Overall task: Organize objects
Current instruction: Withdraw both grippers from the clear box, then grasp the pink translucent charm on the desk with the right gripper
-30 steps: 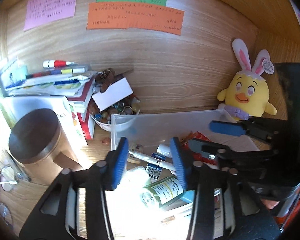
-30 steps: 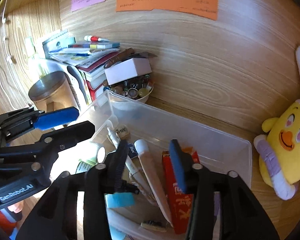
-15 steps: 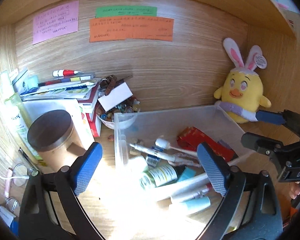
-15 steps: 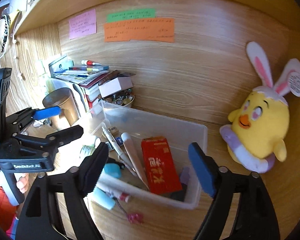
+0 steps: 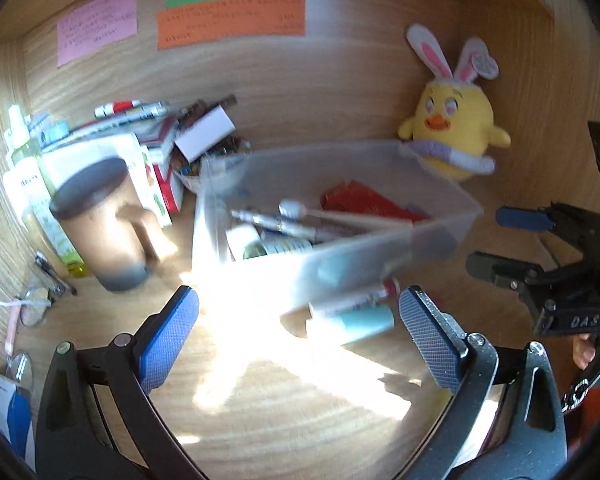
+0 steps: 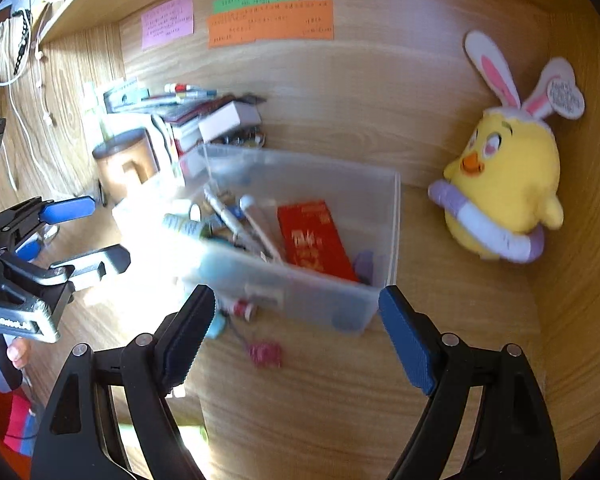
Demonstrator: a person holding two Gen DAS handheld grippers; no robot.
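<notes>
A clear plastic bin (image 5: 380, 256) (image 6: 300, 300) stands on the wooden desk and holds pens, tubes, a small bottle and a red packet (image 6: 314, 240) (image 5: 364, 200). A teal tube (image 5: 360, 322) and a red-capped tube (image 5: 356, 300) lie on the desk at the bin's near side. A pink trinket (image 6: 265, 354) lies in front of the bin. My left gripper (image 5: 298, 344) is open and empty, back from the bin. My right gripper (image 6: 294, 342) is open and empty at the bin's near wall.
A yellow chick plush (image 5: 454, 136) (image 6: 504, 188) sits at the right against the back wall. A brown lidded mug (image 5: 104, 224), stacked books (image 5: 140, 128), a bowl of small items (image 6: 244, 136) and bottles (image 5: 24, 176) crowd the left. Sticky notes (image 5: 232, 20) hang on the wall.
Both grippers opened wide and drew back out of the bin, up and away toward the near desk edge. The views are now blurred by motion.
</notes>
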